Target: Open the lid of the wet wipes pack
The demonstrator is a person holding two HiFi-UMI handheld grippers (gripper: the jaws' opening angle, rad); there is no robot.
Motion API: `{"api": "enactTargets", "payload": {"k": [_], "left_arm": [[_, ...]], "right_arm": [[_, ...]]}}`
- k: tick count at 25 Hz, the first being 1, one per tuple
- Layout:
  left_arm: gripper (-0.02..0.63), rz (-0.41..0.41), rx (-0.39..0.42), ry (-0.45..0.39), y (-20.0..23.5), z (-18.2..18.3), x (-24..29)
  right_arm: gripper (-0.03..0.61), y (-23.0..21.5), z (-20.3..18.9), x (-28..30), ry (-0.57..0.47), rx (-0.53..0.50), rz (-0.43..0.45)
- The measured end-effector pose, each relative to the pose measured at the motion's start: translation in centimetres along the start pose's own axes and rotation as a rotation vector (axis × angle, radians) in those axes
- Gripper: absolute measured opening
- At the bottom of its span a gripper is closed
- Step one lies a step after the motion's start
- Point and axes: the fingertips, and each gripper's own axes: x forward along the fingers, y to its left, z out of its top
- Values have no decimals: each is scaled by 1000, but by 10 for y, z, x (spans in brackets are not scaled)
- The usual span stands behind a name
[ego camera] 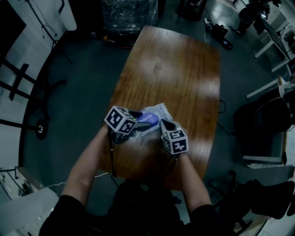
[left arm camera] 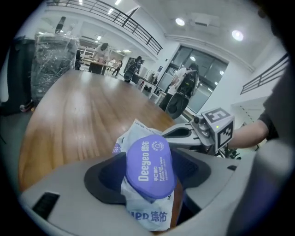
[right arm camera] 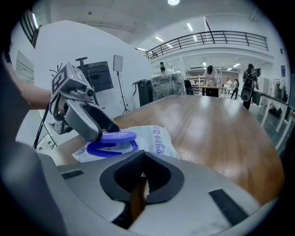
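A white wet wipes pack [ego camera: 160, 112] [left arm camera: 137, 131] [right arm camera: 154, 138] lies on the wooden table [ego camera: 175, 69] near its front edge. My left gripper [ego camera: 137, 121] [left arm camera: 150, 174] [right arm camera: 102, 133] is shut on the pack's purple lid [ego camera: 147, 119] [left arm camera: 150, 165] [right arm camera: 115, 136]. In the right gripper view the lid stands lifted a little above its purple ring [right arm camera: 108, 148]. My right gripper [ego camera: 165, 125] [left arm camera: 179, 133] [right arm camera: 140, 177] sits at the pack's right edge with its jaws together. Whether they pinch the wrapper I cannot tell.
A plastic-wrapped stack [ego camera: 129, 14] [right arm camera: 168, 85] stands beyond the table's far end. Dark stands [ego camera: 27, 92] are on the floor to the left, and chairs and desks [ego camera: 262, 120] to the right. People [right arm camera: 209, 73] stand far off.
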Motion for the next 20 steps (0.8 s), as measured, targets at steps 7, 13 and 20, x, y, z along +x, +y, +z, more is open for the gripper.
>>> {"api": "enactTargets", "payload": {"k": [7,13,20], "left_arm": [[280,60,85,-89,-5,19,-18],[123,235,191,-195,18,54,-48],[12,454,282,-176,65,60,-53]], "right_arm": [[11,1,-3,-1,7,7,-3],[11,0,-4,1,18,8,-15],[11,0,-2,3,12,14,-34]]}}
